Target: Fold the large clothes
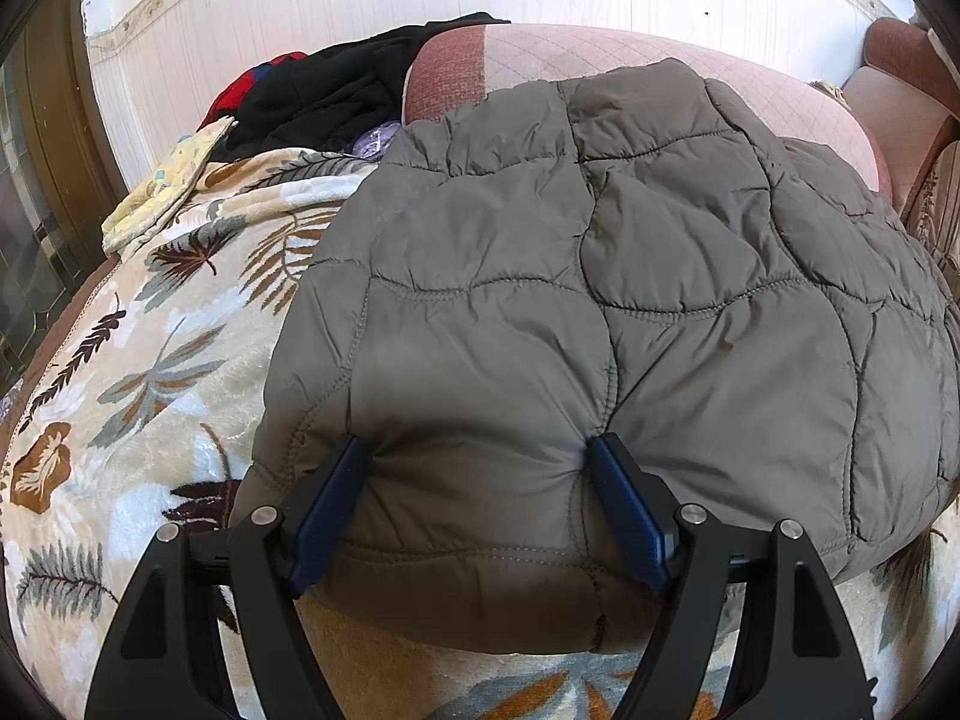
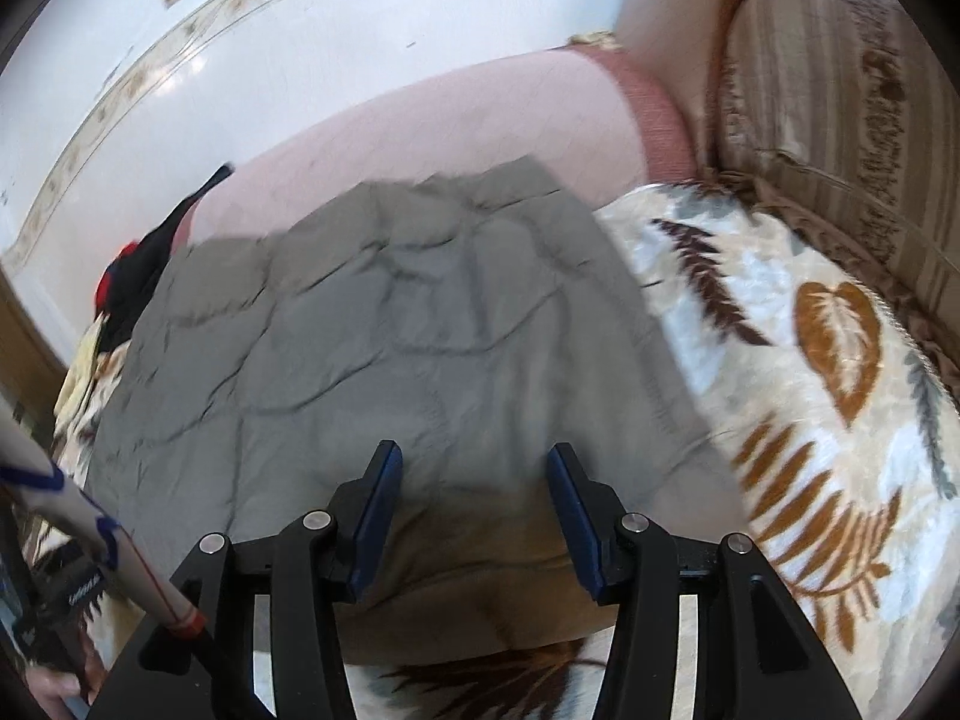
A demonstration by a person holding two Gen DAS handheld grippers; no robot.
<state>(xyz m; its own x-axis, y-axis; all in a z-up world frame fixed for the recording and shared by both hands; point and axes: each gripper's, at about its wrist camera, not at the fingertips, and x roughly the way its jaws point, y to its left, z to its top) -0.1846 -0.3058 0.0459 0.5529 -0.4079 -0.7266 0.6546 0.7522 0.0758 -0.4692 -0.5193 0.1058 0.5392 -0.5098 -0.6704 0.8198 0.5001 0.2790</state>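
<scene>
A grey quilted jacket (image 1: 600, 276) lies spread on a leaf-patterned blanket (image 1: 150, 372), its far end against a pink cushion. My left gripper (image 1: 483, 444) is at the jacket's near hem. A thick fold of padding bulges between its blue pads, and the fabric puckers at both fingertips. In the right wrist view, which is blurred by motion, the same jacket (image 2: 390, 324) stretches away to the left. My right gripper (image 2: 474, 450) hangs over the jacket's near right edge with its jaws apart and no creasing at the tips.
A heap of dark and red clothes (image 1: 336, 90) and a yellow cloth (image 1: 168, 180) lie at the back left. The pink quilted cushion (image 1: 630, 54) backs the jacket. A striped brown cushion (image 2: 840, 120) stands at the right. A person's hand (image 2: 48, 684) shows at the lower left.
</scene>
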